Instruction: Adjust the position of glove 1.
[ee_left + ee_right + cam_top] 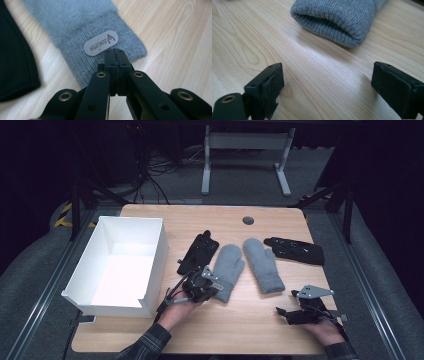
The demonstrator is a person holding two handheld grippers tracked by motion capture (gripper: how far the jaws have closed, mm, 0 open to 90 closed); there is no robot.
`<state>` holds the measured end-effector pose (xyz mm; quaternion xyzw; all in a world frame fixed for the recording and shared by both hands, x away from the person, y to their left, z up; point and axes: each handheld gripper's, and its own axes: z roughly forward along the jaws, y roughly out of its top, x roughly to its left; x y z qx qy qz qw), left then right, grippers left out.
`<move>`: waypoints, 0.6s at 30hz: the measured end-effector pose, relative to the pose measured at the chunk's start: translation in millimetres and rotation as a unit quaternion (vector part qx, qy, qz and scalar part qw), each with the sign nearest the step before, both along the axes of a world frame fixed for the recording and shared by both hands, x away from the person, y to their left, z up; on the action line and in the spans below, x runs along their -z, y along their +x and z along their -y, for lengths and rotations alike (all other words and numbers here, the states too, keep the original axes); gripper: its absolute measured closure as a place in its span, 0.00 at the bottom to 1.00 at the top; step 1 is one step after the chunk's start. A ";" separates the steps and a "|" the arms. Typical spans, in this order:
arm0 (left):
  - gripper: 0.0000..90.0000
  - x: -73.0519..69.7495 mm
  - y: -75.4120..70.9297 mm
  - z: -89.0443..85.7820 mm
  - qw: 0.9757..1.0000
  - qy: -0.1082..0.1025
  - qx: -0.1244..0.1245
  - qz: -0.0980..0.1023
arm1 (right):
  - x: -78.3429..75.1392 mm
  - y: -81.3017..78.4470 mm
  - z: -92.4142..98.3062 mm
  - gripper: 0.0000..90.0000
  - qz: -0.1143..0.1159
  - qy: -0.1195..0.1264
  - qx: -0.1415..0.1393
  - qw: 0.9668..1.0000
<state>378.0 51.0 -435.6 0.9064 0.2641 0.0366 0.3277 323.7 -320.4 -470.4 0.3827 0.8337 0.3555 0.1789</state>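
Wooden table (250,317) | left gripper view: "JINGPIN" tag (100,43) on grey mitten (82,22)

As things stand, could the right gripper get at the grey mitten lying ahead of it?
Probably yes: the right gripper is open, and bare table lies between it and the mitten's cuff.

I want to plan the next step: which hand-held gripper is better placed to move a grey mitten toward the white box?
Probably the left hand-held gripper: its closed jaws meet over the left grey mitten's cuff, beside the white box. The right hand-held gripper is open, short of the other mitten.
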 end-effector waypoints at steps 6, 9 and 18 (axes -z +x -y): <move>1.00 8.2 -12.1 -11.5 1.000 0.025 0.000 -0.015 | 0.0 0.0 0.0 0.12 0.000 0.000 0.000 1.000; 1.00 8.2 -14.1 -12.9 1.000 0.024 -0.001 -0.018 | 0.0 0.0 0.0 0.13 0.000 0.000 0.000 1.000; 1.00 -20.8 1.6 -7.9 0.999 -0.027 -0.027 0.016 | 0.0 0.1 -0.1 0.12 0.000 -0.001 0.000 1.000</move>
